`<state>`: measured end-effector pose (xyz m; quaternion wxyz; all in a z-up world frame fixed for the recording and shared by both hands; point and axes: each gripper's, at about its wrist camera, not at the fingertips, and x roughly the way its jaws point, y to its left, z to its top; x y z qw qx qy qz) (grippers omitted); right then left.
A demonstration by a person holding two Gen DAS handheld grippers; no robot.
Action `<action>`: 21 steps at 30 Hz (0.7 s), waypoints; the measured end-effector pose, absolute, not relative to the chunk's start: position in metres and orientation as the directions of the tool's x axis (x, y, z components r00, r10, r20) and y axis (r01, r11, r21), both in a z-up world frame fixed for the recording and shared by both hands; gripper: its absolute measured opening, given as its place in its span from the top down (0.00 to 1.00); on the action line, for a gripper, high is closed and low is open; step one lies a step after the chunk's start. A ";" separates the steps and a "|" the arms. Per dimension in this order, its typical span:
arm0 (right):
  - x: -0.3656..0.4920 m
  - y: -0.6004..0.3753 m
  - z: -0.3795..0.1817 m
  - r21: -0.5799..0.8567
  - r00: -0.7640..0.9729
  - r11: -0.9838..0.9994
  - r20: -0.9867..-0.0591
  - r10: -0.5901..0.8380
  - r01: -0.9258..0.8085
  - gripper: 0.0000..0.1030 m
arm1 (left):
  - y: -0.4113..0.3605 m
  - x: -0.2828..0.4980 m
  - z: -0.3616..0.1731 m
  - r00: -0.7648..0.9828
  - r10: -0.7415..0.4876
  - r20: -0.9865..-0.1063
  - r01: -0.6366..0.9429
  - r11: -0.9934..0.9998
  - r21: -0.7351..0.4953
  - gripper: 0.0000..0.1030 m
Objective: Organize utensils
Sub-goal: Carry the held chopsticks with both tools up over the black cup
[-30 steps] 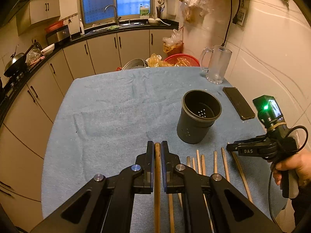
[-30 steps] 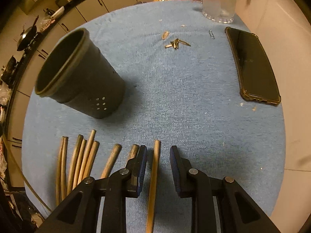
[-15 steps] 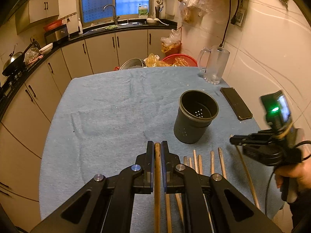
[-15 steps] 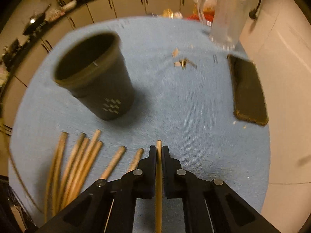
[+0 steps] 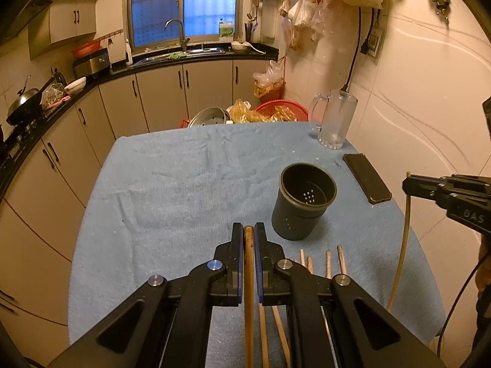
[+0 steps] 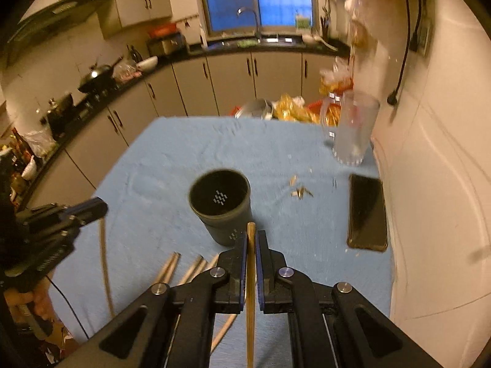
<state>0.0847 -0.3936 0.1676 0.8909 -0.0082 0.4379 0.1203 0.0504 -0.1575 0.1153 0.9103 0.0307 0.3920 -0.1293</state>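
My left gripper (image 5: 247,230) is shut on a wooden chopstick (image 5: 248,276), held above the blue cloth. Just ahead and to its right stands the dark perforated utensil holder (image 5: 303,202), upright and empty. Several loose chopsticks (image 5: 328,260) lie on the cloth in front of the holder. My right gripper (image 6: 252,239) is shut on another chopstick (image 6: 251,276), raised off the cloth just short of the holder (image 6: 219,205). From the left wrist view that right gripper (image 5: 411,185) shows at the right edge, its chopstick (image 5: 402,245) hanging down. The left gripper (image 6: 98,208) shows at the left.
A black phone (image 5: 366,181) lies right of the holder, near the wall. A glass mug (image 5: 334,122) stands at the back right corner of the blue cloth (image 5: 184,184). Small scraps (image 6: 299,191) lie between holder and phone. Kitchen cabinets are beyond the table.
My right gripper closed on a chopstick that lay on the cloth and lifted it well above the table. The left gripper kept its chopstick and stayed put.
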 end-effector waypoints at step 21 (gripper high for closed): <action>0.050 -0.385 0.240 0.093 0.692 0.959 -0.673 0.260 -0.269 0.94 | -0.152 0.045 0.159 0.723 -0.238 -0.648 0.268 0.962 -0.054 0.93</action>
